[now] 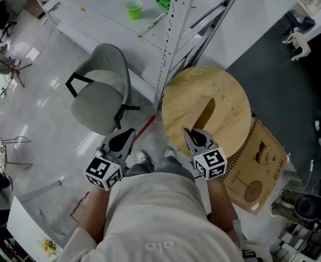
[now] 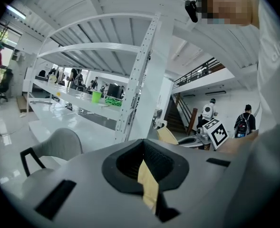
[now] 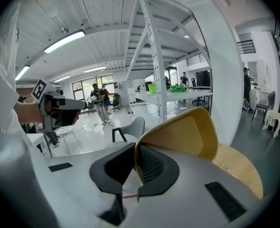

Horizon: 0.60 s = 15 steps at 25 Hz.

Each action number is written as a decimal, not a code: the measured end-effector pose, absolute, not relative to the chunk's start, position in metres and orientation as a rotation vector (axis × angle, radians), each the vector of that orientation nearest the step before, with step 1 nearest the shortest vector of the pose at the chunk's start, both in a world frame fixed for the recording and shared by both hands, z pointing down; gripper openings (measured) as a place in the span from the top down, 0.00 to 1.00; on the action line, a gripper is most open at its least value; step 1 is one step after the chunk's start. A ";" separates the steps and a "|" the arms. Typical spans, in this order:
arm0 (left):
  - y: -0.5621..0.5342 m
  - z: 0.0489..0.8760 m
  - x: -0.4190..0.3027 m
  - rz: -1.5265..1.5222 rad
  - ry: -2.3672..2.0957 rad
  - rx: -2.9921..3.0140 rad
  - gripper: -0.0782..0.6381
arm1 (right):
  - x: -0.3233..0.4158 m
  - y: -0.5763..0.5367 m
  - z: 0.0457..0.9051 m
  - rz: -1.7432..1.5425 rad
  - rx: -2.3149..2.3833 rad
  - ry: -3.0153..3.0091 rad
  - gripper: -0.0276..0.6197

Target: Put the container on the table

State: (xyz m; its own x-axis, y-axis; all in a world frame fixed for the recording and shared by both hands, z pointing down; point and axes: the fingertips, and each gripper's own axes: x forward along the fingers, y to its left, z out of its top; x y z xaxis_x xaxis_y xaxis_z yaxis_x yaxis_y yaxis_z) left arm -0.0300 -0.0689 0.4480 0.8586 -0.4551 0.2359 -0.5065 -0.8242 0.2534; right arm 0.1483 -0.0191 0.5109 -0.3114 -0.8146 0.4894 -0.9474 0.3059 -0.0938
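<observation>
My right tongs (image 3: pixel 134 167) are clamped on the rim of the round wooden container (image 1: pixel 217 100). My left tongs (image 2: pixel 144 170) are closed, with only a thin tan strip showing at their seam. The white desk (image 1: pixel 95 21) lies far off. The container hangs above the floor (image 1: pixel 46 64), near me, right of the grey chair (image 1: pixel 100 100) and well apart from the desk. A green cup (image 1: pixel 133 10) stands on the desk.

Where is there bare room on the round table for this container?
Most of the round table is bare: its right half, toward the brown board, and its far rim by the white post. The container in the right gripper is over the near middle. It is crowded only off the table: the grey chair stands to the left.
</observation>
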 end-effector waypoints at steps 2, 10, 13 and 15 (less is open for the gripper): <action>-0.072 0.448 -0.032 0.232 -0.776 2.706 0.87 | 0.150 -0.029 0.516 0.530 1.523 -2.243 0.90; -0.073 0.449 -0.046 0.226 -0.980 2.628 0.87 | 0.155 -0.060 0.542 0.523 1.323 -2.248 0.90; -0.074 0.455 -0.052 0.219 -1.048 2.572 0.87 | 0.156 -0.072 0.557 0.534 1.254 -2.244 0.90; -0.073 0.459 -0.057 0.215 -1.091 2.538 0.87 | 0.154 -0.079 0.567 0.536 1.210 -2.239 0.90</action>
